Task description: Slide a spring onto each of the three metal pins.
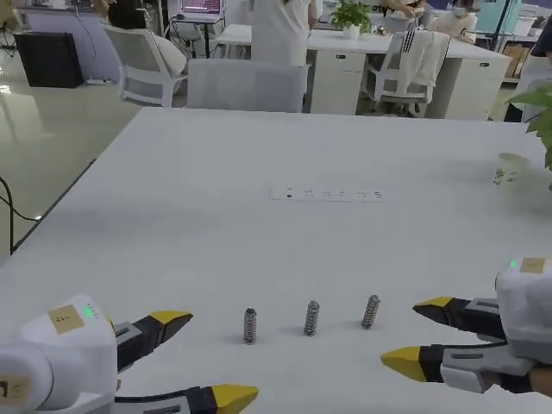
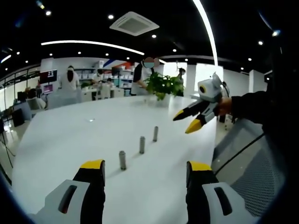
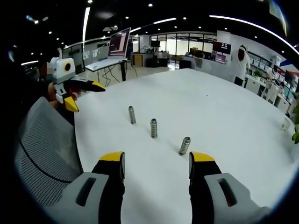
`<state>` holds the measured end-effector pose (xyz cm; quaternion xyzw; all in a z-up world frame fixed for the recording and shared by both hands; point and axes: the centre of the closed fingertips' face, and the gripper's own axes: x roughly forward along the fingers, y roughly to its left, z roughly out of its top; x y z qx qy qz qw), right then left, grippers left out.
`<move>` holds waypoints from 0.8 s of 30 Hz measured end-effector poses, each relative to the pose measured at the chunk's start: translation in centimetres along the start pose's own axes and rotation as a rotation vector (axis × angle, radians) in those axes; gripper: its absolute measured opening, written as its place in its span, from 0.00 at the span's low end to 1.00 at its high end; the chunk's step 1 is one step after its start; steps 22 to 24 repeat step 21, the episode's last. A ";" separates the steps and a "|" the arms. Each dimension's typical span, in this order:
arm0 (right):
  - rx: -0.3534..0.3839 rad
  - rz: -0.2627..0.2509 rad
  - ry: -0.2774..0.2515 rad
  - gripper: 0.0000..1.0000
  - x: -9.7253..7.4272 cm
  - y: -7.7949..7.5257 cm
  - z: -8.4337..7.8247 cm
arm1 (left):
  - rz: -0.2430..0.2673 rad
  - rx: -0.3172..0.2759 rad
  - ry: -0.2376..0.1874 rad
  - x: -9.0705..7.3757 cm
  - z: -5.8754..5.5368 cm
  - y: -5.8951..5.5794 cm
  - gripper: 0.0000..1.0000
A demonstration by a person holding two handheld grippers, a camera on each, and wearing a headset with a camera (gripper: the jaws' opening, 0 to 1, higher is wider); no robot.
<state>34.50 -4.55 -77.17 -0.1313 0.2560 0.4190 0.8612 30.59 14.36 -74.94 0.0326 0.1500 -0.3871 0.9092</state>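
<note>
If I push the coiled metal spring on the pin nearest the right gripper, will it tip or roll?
Probably tips easily: the coiled metal spring stands tall and narrow on the smooth white table, seemingly leaning. Once down, its round shape would likely roll.

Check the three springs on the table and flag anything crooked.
The rightmost spring, beside the right tool, seems to lean slightly, its top tipped away from the others. The middle spring and left spring stand about upright. Nothing looks spilled or damaged.
</note>
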 end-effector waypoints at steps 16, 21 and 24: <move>-0.002 0.056 0.011 0.54 -0.2 0.4 0.3 | 0.074 -0.053 0.009 -0.8 0.1 0.5 0.66; -0.005 0.063 0.004 0.54 -0.4 0.5 0.5 | 0.090 -0.053 0.014 -1.0 0.0 0.7 0.66; -0.005 0.063 0.004 0.54 -0.4 0.5 0.5 | 0.090 -0.053 0.014 -1.0 0.0 0.7 0.66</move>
